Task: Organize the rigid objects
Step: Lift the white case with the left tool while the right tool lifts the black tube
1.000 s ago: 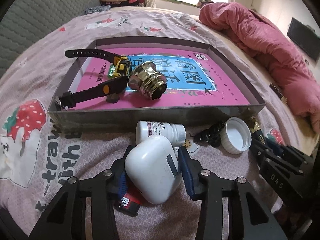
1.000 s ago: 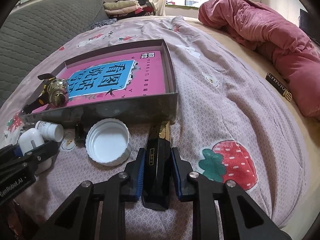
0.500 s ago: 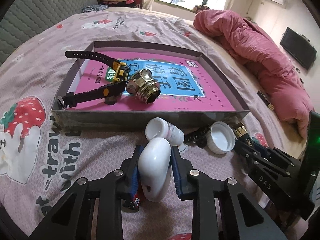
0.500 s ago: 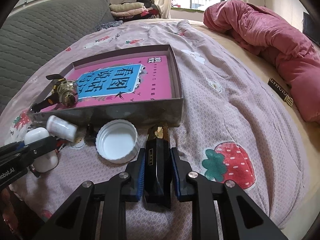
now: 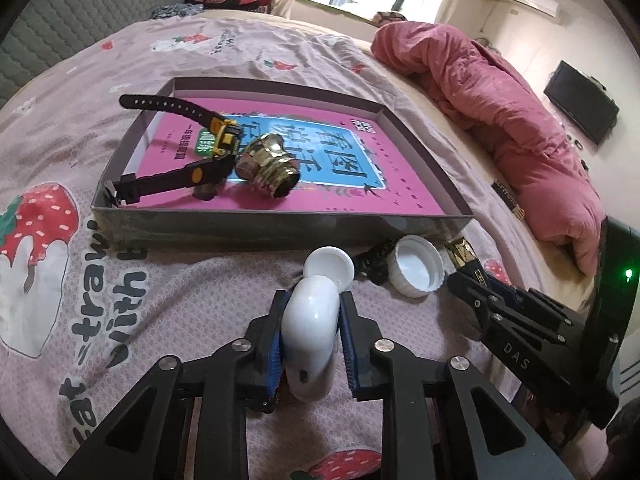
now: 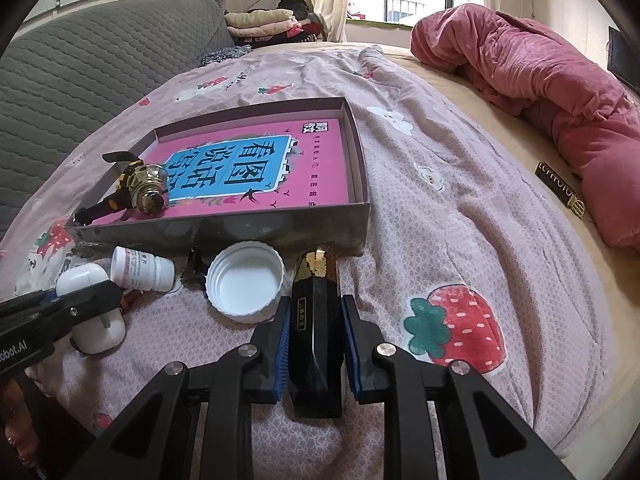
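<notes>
Left gripper [image 5: 311,332] closing, pads pressing white case [image 5: 310,340] at 6 o'clock. Right gripper [image 6: 315,330] clamped on black box [image 6: 316,332]; tray [image 6: 224,230] at 11.

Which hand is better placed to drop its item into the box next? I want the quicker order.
Probably the right. The right gripper already grips the black bar, near the box; the left gripper is closing on the white case.
</notes>
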